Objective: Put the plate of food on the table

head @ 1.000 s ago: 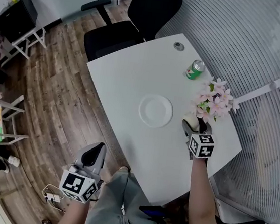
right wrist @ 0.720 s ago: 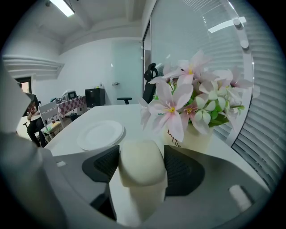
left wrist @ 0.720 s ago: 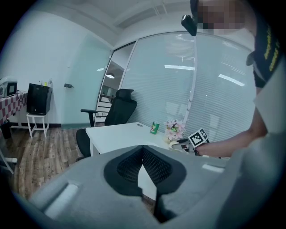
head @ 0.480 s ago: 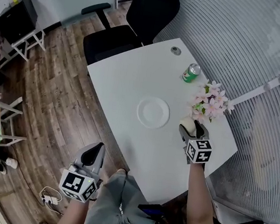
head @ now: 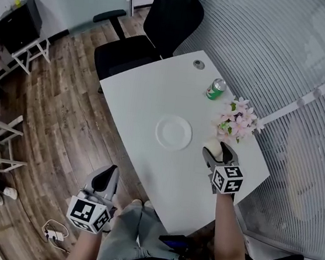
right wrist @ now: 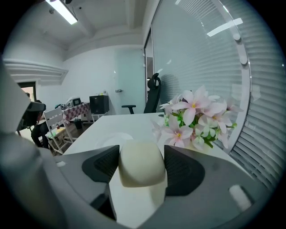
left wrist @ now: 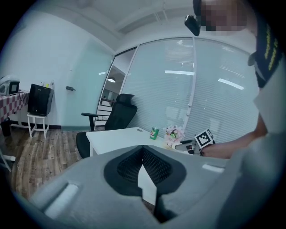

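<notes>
- The left gripper [head: 108,178] was closed on nothing, down beside the table [head: 134,93].
- The white plate [head: 173,132] lay empty on the table.
- The right gripper [head: 218,151] squeezed a pale lump of food [right wrist: 140,167]. It was just right of the plate, so it was the nearer one.

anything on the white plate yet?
Nothing: the white plate lies bare on the table. The cream bun-like piece is clamped between the right gripper's jaws, off the plate, near the flowers. The table under the plate is hidden.

Grey tongs [head: 217,151], b/w marker cubes [head: 227,179].
</notes>
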The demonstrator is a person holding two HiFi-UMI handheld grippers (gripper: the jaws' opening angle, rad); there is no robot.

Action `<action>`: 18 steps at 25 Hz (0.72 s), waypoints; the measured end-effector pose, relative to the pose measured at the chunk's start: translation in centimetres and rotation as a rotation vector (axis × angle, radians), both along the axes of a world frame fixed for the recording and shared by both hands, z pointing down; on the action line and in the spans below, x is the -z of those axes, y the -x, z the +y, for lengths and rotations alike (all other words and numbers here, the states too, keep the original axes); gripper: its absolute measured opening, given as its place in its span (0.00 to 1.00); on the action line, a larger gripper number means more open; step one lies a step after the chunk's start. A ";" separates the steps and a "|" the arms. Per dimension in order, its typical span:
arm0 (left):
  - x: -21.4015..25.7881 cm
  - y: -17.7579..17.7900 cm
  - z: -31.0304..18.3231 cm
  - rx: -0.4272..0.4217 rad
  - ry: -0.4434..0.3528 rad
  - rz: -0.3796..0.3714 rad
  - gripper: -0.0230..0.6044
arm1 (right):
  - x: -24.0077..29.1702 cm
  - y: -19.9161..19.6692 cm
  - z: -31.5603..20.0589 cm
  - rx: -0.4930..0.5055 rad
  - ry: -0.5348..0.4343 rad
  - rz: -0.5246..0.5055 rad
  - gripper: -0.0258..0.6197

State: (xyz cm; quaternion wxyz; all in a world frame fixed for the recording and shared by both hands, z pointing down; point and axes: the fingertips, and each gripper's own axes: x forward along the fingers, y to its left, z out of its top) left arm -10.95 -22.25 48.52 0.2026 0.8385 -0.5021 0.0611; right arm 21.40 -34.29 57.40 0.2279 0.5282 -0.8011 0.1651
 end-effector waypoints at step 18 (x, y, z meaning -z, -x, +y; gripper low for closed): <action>1.2 2.4 0.8 0.048 -0.023 -0.008 0.04 | 5.9 8.3 -2.8 0.153 -0.095 -0.027 0.54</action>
